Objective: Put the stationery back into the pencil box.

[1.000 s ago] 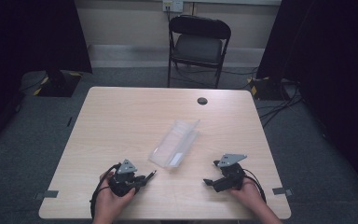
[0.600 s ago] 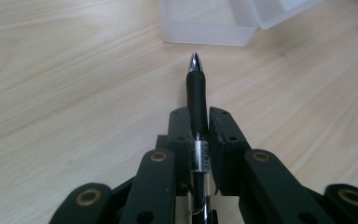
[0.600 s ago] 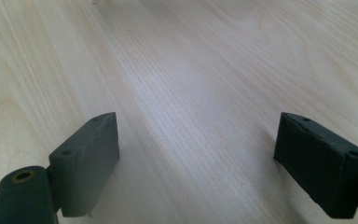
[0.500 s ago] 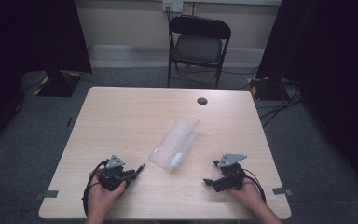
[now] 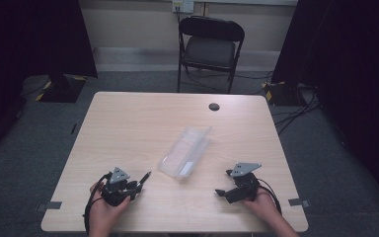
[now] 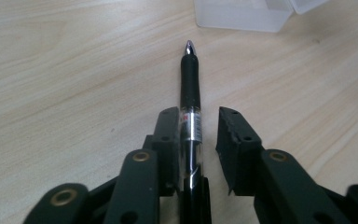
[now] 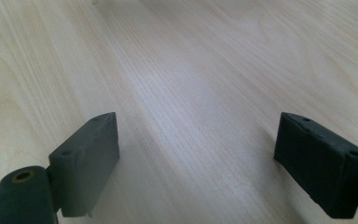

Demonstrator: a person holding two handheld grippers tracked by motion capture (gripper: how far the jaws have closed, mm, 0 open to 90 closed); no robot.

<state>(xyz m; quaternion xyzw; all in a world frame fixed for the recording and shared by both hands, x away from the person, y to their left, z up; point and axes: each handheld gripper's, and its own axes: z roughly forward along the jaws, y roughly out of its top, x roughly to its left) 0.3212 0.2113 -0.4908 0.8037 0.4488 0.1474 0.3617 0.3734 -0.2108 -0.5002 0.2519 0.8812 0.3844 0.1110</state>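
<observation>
Pen: a black pen [image 6: 189,100] with a clear barrel and a silver tip lies between the jaws of the left gripper [image 6: 196,126], its tip pointing toward the clear plastic case [image 5: 186,150]; in the high view the pen [image 5: 144,177] sticks out past the gripper near the front left of the bench [image 5: 128,123].
Left jaws: they have just been opening; the pen rests against one pad, the other pad stands clear of it with a gap, so nothing is pinched.
Right jaws: the right gripper [image 7: 196,154] has its jaws spread wide with bare wood between them; in the high view it [image 5: 223,192] rests low at the front right of the bench.
Case: open, lid tilted up, in the middle of the bench, well apart from both grippers; whether anything is inside cannot be made out.
Done so far: the pen is at the left gripper, aimed at the case.
Left to do: judging by the layout, the pen likely belongs in the case; it needs a firm grip again, a carry to the case, and perhaps the lid shut.
Beyond the bench: a folding chair [image 5: 210,47].
</observation>
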